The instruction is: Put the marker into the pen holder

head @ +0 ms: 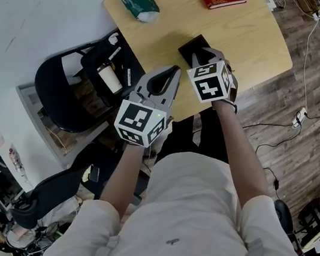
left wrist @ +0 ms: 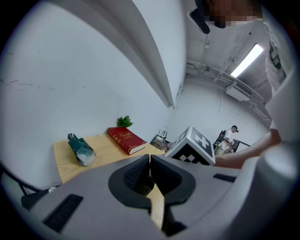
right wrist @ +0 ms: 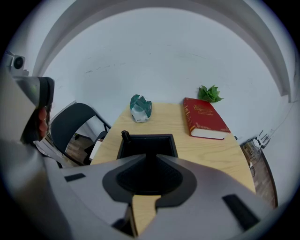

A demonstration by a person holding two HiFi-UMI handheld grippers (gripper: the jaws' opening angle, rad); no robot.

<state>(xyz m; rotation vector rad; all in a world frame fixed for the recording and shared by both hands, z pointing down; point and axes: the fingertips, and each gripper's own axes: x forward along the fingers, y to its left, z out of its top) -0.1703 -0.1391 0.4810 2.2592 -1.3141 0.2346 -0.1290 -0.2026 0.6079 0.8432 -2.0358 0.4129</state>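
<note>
Marker [right wrist: 125, 136] stands in the holder's [right wrist: 150, 136] left corner, so the task looks done. Right gripper [right wrist: 150, 154] hangs just short of the holder and left gripper [left wrist: 149, 155] farther back, both pinched closed on nothing.

A: Bright, even light. A ceiling strip lamp [left wrist: 248, 60] glares white high above the table [left wrist: 63, 161], and shadows on the tabletop are faint.

B: Both gripper views bulge and go black at their corners. The left gripper [left wrist: 150, 159], nearer than the table, looks soft.
</note>
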